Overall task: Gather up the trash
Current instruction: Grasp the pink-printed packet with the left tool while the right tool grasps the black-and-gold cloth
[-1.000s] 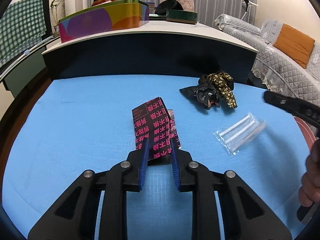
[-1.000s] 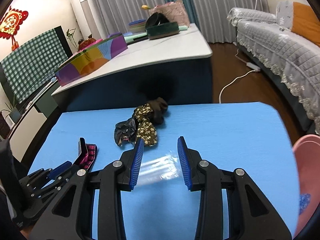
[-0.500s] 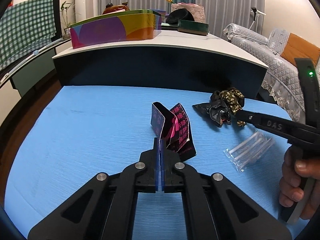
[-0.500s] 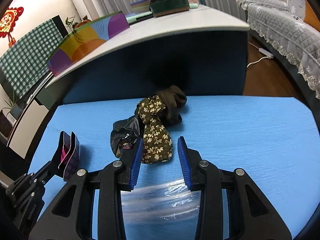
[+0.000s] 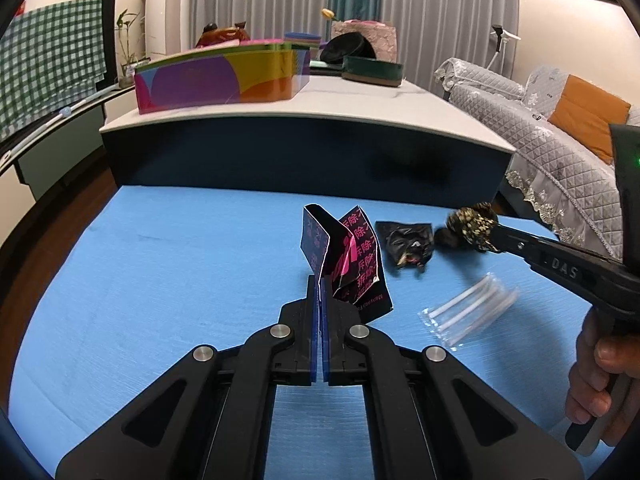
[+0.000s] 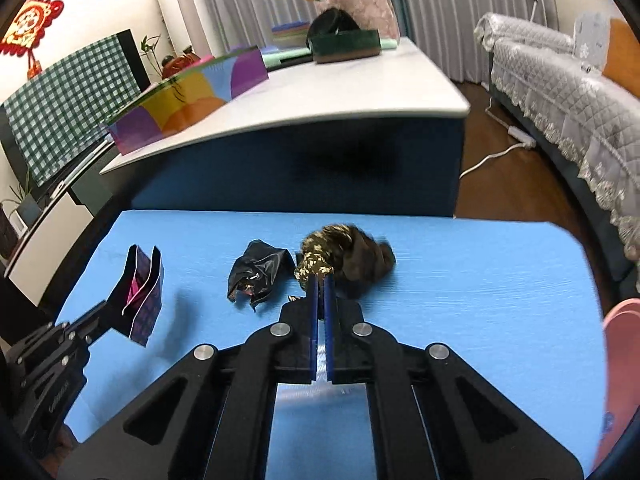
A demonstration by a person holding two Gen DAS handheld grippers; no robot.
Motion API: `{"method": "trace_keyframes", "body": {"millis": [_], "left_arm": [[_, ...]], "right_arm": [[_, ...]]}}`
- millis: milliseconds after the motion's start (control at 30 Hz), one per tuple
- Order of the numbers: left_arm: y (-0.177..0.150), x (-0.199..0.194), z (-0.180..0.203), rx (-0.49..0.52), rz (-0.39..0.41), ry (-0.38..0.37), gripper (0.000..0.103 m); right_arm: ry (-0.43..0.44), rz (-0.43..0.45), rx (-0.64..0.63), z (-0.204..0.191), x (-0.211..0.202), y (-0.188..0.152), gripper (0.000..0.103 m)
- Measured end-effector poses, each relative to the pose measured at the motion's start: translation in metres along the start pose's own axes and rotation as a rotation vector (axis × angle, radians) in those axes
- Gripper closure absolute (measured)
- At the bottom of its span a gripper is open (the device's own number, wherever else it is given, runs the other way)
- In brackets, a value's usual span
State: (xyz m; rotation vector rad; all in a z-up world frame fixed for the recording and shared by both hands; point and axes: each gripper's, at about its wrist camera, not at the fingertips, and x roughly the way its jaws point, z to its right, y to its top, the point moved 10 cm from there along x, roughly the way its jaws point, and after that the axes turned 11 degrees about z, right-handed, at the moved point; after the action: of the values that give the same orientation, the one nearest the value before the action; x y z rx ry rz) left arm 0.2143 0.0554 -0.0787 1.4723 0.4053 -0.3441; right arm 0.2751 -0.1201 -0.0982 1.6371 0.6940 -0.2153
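My left gripper (image 5: pixel 320 284) is shut on a black wrapper with pink characters (image 5: pixel 352 264) and holds it upright just above the blue table; it also shows in the right wrist view (image 6: pixel 142 296). My right gripper (image 6: pixel 320 280) is shut on the near end of a floral brown cloth (image 6: pixel 340 252), seen too in the left wrist view (image 5: pixel 474 226). A crumpled black bag (image 6: pixel 258 274) lies left of the cloth. A clear plastic sleeve (image 5: pixel 468 312) lies on the table under the right gripper.
The blue table (image 5: pixel 180 280) ends at a dark counter (image 5: pixel 304 152) bearing a colourful box (image 5: pixel 220 80). A pink bin rim (image 6: pixel 620 352) sits at the table's right edge. A grey sofa (image 6: pixel 560 92) stands to the right.
My left gripper closed on the pink-lettered wrapper and raised it upright. My right gripper moved forward past the clear sleeve and closed on the floral cloth.
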Motion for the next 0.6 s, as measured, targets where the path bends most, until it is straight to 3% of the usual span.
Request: {"method": "trace_keyframes", "body": {"millis": [600], "left_arm": [[0.02,-0.055,0.043,0.01,0.08,-0.135,0.102]], "right_arm": [[-0.085,0.138,-0.053,0.019,-0.14,0.031,0.1]]}}
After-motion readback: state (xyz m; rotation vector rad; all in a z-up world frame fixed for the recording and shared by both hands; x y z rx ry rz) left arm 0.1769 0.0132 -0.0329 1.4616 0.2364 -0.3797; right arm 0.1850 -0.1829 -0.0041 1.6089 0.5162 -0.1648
